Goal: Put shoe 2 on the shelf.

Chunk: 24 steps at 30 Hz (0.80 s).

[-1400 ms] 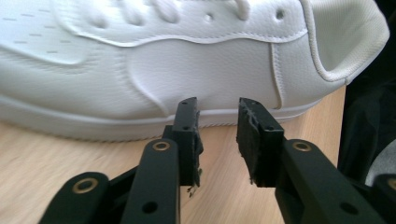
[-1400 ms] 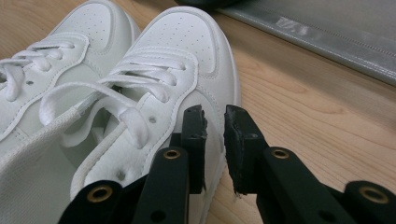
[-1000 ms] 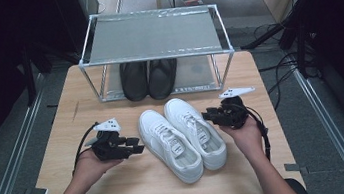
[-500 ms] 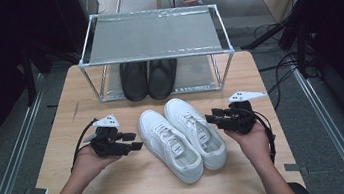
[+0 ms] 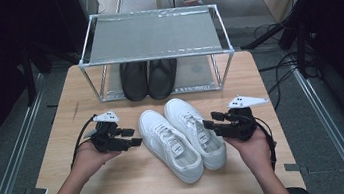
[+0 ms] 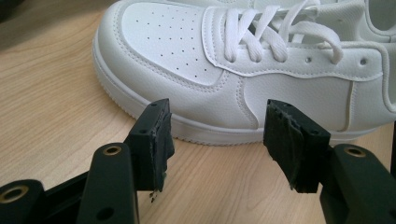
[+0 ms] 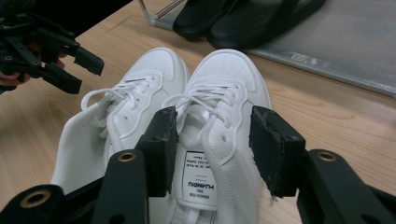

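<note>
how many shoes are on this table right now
4. Two white sneakers, left one and right one, lie side by side on the table between the grippers. Two black shoes, and, sit under the metal rack at the back, partly hidden.

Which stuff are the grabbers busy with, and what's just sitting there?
In the job:
white shoes
left gripper, open beside them
right gripper, open at the other side

Just there:
black shoes
metal rack
table
</note>
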Motion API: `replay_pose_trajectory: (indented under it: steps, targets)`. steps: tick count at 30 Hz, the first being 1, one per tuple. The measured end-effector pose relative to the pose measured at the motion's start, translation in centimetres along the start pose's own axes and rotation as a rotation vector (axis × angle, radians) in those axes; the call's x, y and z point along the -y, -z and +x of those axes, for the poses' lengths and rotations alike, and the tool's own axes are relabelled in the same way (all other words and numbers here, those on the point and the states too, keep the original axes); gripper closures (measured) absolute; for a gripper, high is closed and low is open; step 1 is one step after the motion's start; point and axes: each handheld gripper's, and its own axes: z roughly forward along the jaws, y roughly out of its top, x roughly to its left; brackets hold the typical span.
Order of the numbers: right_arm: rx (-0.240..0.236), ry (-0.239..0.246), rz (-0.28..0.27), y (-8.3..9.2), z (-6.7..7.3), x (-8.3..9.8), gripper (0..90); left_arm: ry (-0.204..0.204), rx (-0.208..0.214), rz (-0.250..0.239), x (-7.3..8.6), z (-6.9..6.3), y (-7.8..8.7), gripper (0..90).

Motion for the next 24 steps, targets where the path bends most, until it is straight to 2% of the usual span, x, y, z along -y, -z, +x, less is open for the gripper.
replay_pose_trajectory:
  steps: [6, 8, 11, 15, 24]
  targets:
    - [-0.010, 0.006, 0.010, 0.0, 1.2, 0.2, 50.2, 0.000, 0.004, -0.016, -0.3, 0.3, -0.2, 41.5]
    - [-0.015, 0.006, 0.014, -0.2, 1.8, 0.3, 48.3, 0.001, 0.002, 0.001, -0.5, 0.4, -0.4, 41.4]
    - [-0.016, -0.007, 0.020, -0.8, 2.7, 0.5, 43.4, -0.001, 0.003, -0.001, -0.9, 0.5, -0.5, 41.3]
    - [-0.001, 0.010, 0.034, -1.6, 3.5, 0.7, 40.9, -0.011, 0.008, 0.002, -1.1, 0.5, -0.7, 41.3]
    - [0.004, -0.019, 0.049, -3.1, 4.5, 0.8, 40.6, -0.013, 0.019, 0.000, -1.3, 0.7, -0.9, 41.2]
